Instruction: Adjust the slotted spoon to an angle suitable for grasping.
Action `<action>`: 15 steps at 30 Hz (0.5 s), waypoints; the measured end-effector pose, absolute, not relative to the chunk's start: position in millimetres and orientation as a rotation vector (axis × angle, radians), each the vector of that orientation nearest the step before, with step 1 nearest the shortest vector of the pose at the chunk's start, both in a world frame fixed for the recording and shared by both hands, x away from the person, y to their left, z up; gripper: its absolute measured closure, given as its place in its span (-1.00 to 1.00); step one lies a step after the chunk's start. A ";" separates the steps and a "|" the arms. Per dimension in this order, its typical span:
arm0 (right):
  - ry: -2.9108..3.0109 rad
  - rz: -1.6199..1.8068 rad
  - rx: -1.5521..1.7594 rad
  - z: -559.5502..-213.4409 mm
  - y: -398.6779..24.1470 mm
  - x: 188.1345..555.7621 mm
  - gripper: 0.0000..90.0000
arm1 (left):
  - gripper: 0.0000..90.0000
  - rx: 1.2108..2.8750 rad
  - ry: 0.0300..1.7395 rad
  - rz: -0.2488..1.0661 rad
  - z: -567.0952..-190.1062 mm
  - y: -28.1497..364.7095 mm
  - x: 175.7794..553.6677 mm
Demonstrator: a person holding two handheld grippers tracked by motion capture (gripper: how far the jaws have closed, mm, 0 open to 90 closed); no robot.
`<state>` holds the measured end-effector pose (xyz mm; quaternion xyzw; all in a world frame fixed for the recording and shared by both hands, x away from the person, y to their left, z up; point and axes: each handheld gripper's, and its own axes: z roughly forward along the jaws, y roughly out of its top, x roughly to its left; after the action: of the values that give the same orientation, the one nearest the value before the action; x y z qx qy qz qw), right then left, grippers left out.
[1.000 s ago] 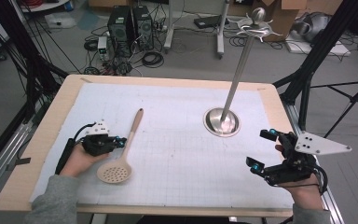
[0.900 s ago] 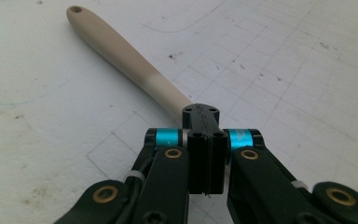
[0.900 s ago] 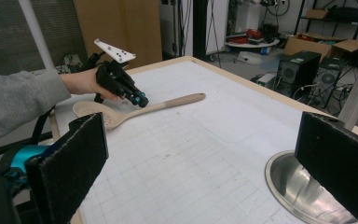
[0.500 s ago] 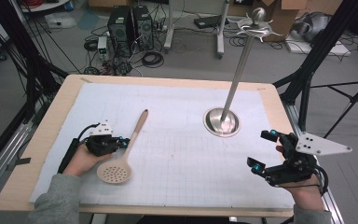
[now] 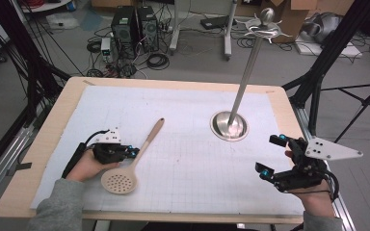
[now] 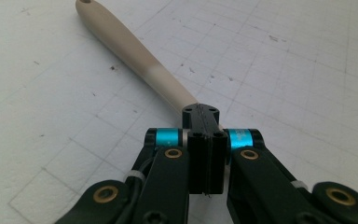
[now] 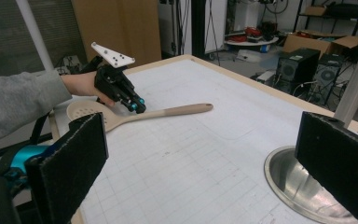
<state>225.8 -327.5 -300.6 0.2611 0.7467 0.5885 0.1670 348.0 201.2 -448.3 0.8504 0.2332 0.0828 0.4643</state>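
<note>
A pale wooden slotted spoon lies on the white grid mat, its perforated bowl toward the front and its handle pointing back right. My left gripper sits low at the handle's neck. In the left gripper view the jaws of this gripper are pressed together, with the spoon running away from under their tip. Whether the tip touches the handle I cannot tell. My right gripper hovers open near the table's front right edge. From the right gripper view I see the spoon and the left gripper across the mat.
A metal stand with a round base and a tall pole rises at the mat's back right; its base lies just ahead of my right gripper. The wooden table edge frames the mat. Computers and cables lie on the floor beyond.
My left gripper has shifted slightly right and forward at the spoon's neck. The spoon's handle has swung to the right. The right gripper has stayed put.
</note>
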 end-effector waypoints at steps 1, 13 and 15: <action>2.126 1.676 0.743 -300.7 -327.5 225.8 -0.97 | 1.00 2.085 0.585 0.220 -448.0 201.5 348.4; 2.108 1.683 0.744 -298.9 -335.4 223.9 -0.97 | 1.00 2.044 0.573 0.218 -417.3 188.3 336.6; 2.110 1.683 0.745 -298.2 -335.3 223.1 -0.97 | 1.00 2.086 0.553 0.208 -419.5 180.8 334.5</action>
<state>223.1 -335.3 -298.2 0.2622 0.7426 0.5924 0.1701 334.5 180.8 -419.5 0.8504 0.2256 0.0849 0.4677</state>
